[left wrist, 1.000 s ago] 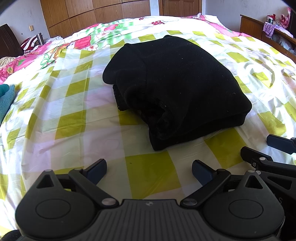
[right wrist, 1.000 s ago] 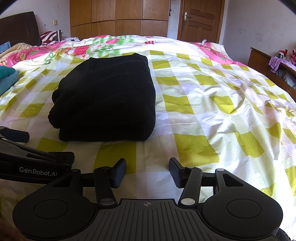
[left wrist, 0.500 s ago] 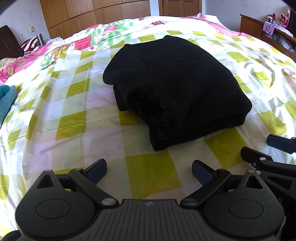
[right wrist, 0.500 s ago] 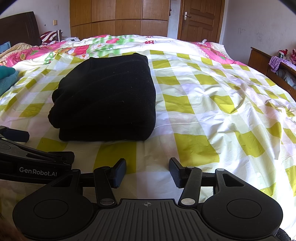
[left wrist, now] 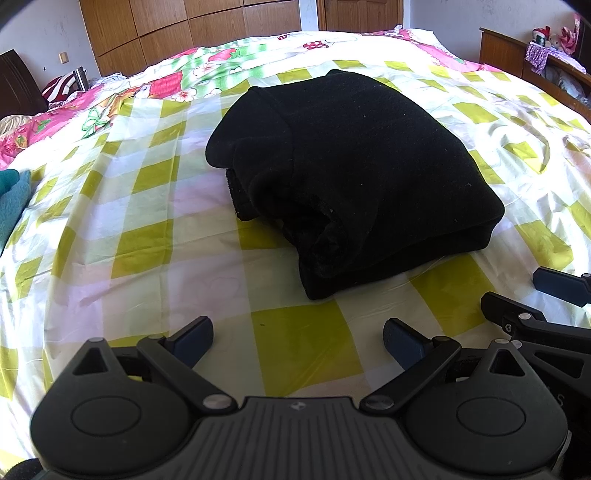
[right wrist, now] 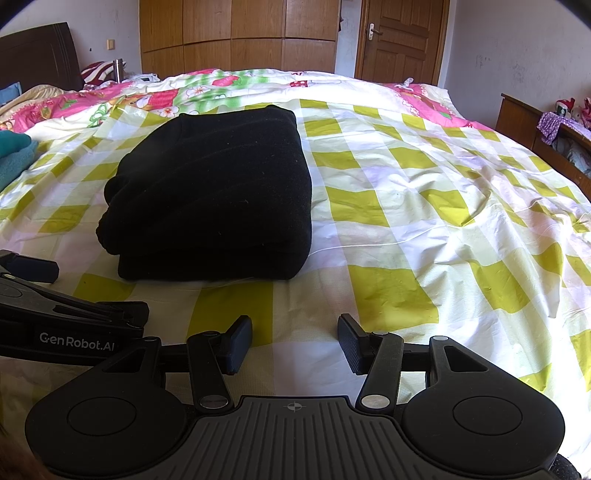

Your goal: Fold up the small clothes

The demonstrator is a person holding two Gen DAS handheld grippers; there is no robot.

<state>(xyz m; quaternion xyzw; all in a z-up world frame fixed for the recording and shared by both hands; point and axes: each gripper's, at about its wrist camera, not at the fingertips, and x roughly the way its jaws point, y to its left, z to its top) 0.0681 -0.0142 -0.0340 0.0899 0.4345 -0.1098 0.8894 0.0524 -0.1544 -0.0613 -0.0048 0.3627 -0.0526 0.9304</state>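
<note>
Black fleece garment (left wrist: 351, 166), folded into thick squarish bundle w/ layered edges, sits mid-bed on green-checked sheet (left wrist: 147, 240). Left gripper (left wrist: 297, 338) & right gripper (right wrist: 294, 341): both claws apart, empty, near bed's front edge.

Black garment on a checked bedsheet

I see a plain black folded garment (left wrist: 354, 162) on a bedsheet (right wrist: 424, 221) checked in yellow-green, white and pale pink; past it a quilt (right wrist: 155, 98) printed in pink, green and white florals, a teal cloth (left wrist: 13, 199) at the left edge, brown wooden wardrobe doors (right wrist: 236, 33), black grippers with dark blue pads.
</note>
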